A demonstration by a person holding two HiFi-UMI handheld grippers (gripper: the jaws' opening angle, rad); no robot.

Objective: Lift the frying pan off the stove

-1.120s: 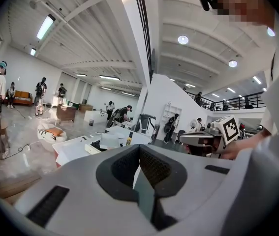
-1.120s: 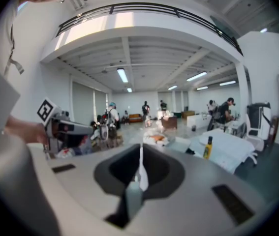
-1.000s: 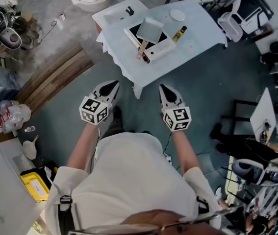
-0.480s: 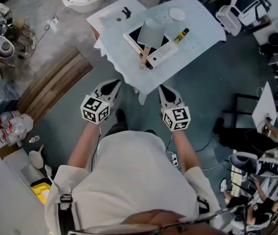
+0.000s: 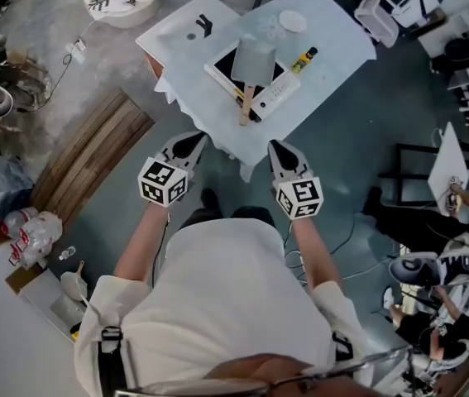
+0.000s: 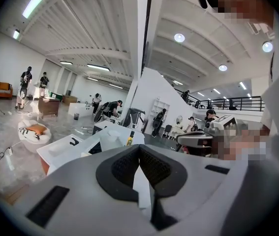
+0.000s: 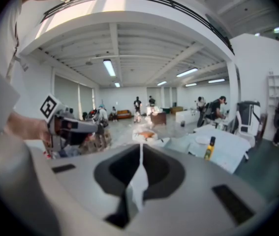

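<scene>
L hand-held gripper (image 5: 189, 141): jaws pressed together, nothing btwn them. It hangs over the floor just short of the tabletop (image 5: 209, 106) edge. Frying pan (image 5: 253, 55) sits on the stove (image 5: 226, 59) mid-tabletop. Its wooden handle (image 5: 245, 106) points back toward the person, well apart from both grippers. R hand-held gripper (image 5: 277, 149): also closed tight, empty, same standoff. Yellow bottle (image 5: 303, 59) stands just beside the stove on the R.

Risks, my guess:
- Neither gripper is spread yet. If one reaches the handle closed, it prob just shoves it and the pan swivels or slides on the stove.
- Handle is thin and long w/ the pan body far out. A pinch near the handle end likely lets the pan droop or twist on lift.
- Cloth hangs off the near edge. A low approach could snag it and drag everything.
- A wide swing on the R could knock the bottle over.
</scene>
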